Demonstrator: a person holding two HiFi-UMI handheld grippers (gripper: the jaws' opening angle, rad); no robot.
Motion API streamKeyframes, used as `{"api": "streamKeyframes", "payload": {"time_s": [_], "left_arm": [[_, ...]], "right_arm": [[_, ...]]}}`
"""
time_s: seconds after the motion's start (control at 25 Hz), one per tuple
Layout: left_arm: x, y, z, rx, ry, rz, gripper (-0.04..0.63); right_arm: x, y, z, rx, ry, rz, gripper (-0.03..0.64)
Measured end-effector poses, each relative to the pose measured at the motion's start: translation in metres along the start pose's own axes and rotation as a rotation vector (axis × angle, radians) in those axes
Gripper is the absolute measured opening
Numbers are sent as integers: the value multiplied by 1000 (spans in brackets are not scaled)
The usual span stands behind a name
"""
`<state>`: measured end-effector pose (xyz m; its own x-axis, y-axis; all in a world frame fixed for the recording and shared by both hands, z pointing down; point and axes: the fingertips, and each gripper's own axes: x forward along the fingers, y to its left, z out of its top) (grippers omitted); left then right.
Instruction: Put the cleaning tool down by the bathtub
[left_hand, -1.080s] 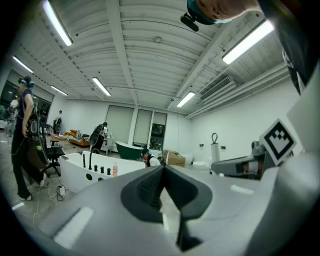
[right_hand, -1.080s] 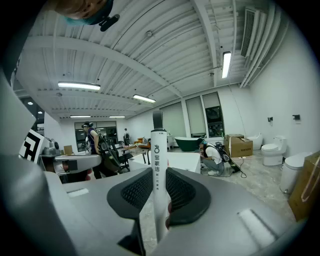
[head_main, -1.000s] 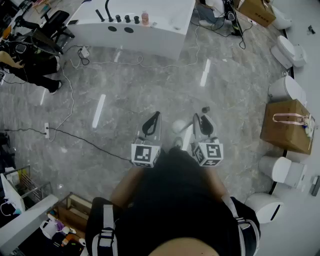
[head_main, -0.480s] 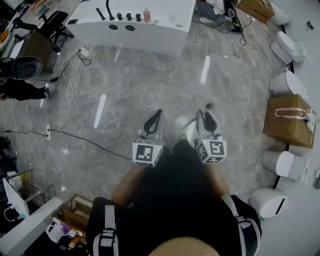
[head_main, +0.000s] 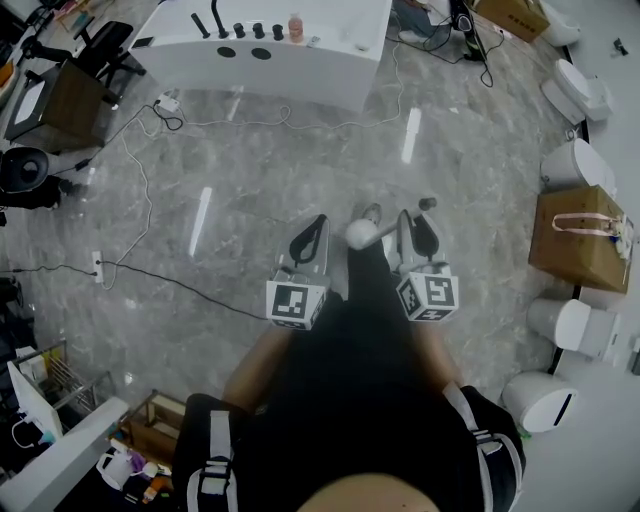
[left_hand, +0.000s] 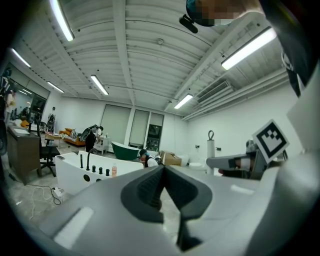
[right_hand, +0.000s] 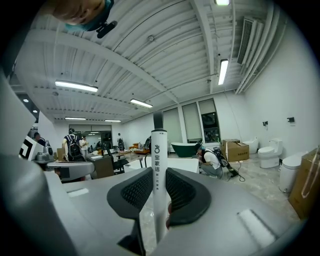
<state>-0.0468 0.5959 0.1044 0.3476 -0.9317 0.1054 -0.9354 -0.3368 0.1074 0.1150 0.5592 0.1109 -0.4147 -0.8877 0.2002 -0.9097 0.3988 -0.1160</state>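
White bathtub (head_main: 300, 55): it is placed at the far side of the floor; its inside cannot be made out. A black tap (head_main: 215, 20) and a small bottle (head_main: 295, 28) are carried on its rim.
Cardboard box (head_main: 580, 250): it is closed and set at the right, between white toilets (head_main: 572, 165); a pink strap is laid across its top.
Cleaning tool (right_hand: 158, 150): its white handle is gripped upright between the pads of the right claw (head_main: 414, 225), above the floor and well apart from the bathtub.
Left claw (head_main: 316, 225): the pads are closed against each other and nothing is held.
Floor (head_main: 470, 170): grey marble; cables (head_main: 150, 200) are spread over it between the person and the bathtub.
Writing: on the handle a round logo is printed, and under it the characters 宝家洁; the smaller print below cannot be read.
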Motion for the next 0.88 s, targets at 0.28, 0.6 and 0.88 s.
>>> {"api": "streamKeyframes", "payload": {"time_s": [0.28, 0.6, 0.88], "left_arm": [[42, 23, 5, 9, -9, 10, 6], [125, 44, 17, 5, -2, 3, 6], [219, 57, 22, 3, 12, 7, 6]], "right_arm": [[48, -14, 4, 1, -3, 10, 83], [127, -53, 24, 5, -10, 14, 83], [208, -100, 38, 5, -3, 26, 83]]}}
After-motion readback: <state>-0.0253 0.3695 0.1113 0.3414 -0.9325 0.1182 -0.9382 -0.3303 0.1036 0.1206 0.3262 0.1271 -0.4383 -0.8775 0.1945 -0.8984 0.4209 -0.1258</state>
